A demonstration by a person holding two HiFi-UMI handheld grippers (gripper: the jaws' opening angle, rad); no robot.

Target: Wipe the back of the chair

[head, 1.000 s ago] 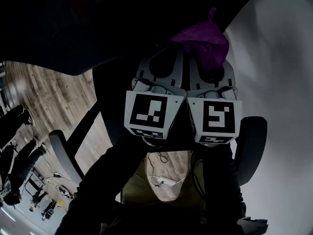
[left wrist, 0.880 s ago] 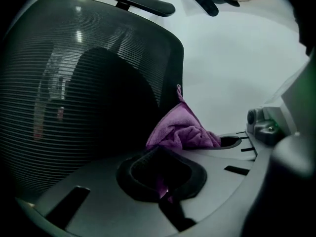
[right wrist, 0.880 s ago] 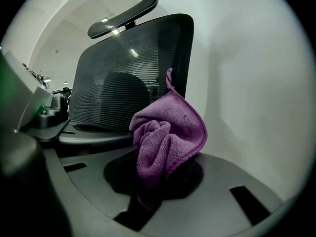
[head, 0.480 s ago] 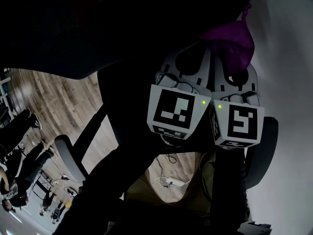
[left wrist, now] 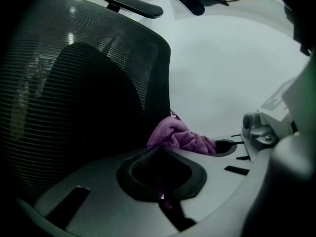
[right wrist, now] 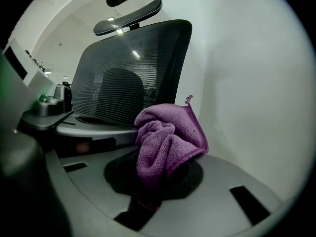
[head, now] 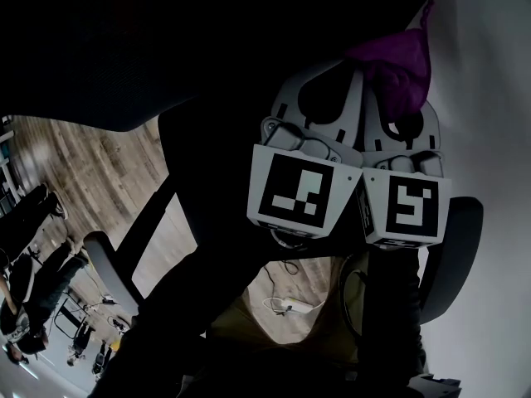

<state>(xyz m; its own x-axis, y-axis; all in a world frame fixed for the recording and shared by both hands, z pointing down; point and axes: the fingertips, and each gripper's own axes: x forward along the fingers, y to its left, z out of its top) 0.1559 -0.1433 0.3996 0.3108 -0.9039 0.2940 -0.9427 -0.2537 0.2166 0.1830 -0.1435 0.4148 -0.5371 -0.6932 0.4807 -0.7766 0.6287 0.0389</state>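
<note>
Your right tongs (right wrist: 148, 191) are pressed together on the cloth (right wrist: 168, 137), a purple bundle that bulges up and forward out of the pinch, with one corner poking up at its top. Your left tongs (left wrist: 163, 191) are pressed together as well. A faint purple fleck shows at their seam, and what it is cannot be told. In the head view the two tools are held side by side, touching or nearly so, and their marker cubes (head: 299, 193) face the camera. The cloth is at the tip of the right tool, at the upper right of that view. The chair back (right wrist: 133, 73) is black mesh and stands upright ahead of both tools, with the headrest (right wrist: 129, 16) above its top edge. In the right gripper view the cloth is at the lower right edge of the back, where the mesh gives way to the white wall (right wrist: 247, 83). In the left gripper view the bundle is hard against that same edge. Whether it actually touches the mesh cannot be confirmed from any view. In the head view one armrest (head: 452, 247) shows below your right tool. The wood floor (head: 75, 164) lies at the left, with people standing far off near the lower left corner.
</note>
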